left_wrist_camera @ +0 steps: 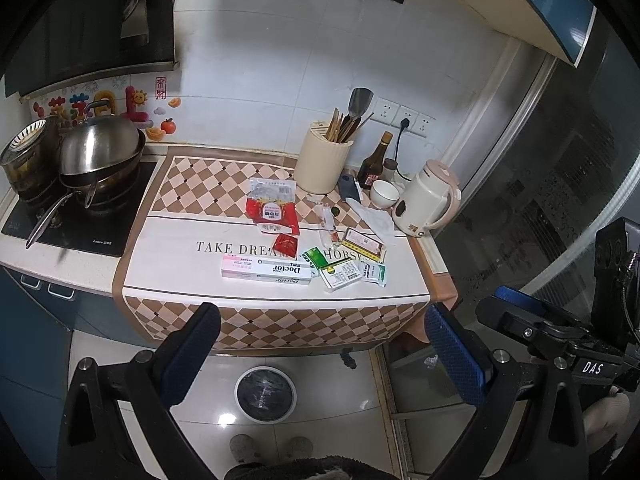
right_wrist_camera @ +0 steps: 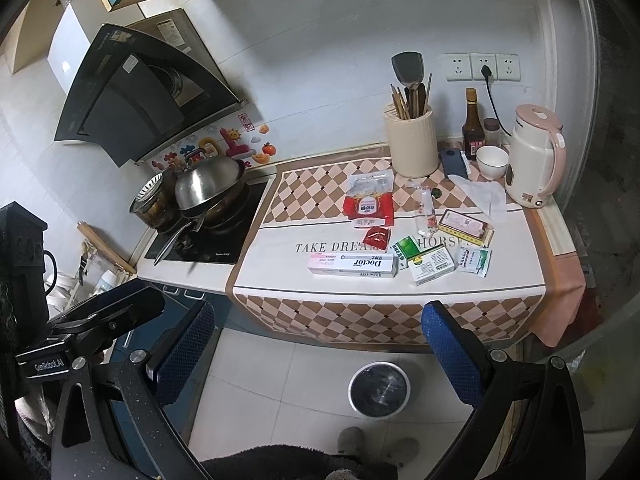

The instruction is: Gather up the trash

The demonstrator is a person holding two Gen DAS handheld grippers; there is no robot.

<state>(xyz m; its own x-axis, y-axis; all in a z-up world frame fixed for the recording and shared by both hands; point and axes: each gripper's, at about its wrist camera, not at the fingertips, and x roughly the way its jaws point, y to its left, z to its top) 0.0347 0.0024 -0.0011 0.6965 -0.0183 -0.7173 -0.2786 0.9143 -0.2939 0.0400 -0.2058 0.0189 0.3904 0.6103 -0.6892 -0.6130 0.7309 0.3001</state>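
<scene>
While we stand back from the counter, our left gripper [left_wrist_camera: 320, 344] and right gripper [right_wrist_camera: 320, 340] hang wide and empty. From left to right the trash lies on the checked cloth [left_wrist_camera: 192, 184]: red snack bag [left_wrist_camera: 274, 214], toothpaste box [left_wrist_camera: 267, 271], green medicine box [left_wrist_camera: 340, 275], crumpled tissue [left_wrist_camera: 374, 218]. We judge the floor bin [left_wrist_camera: 265, 394], below the counter edge, is placed for easy drops.

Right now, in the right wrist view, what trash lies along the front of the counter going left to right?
Toothpaste box → green and white medicine box → small green and white packet. Both grippers hang open short of the counter, with the bin on the floor below.
</scene>
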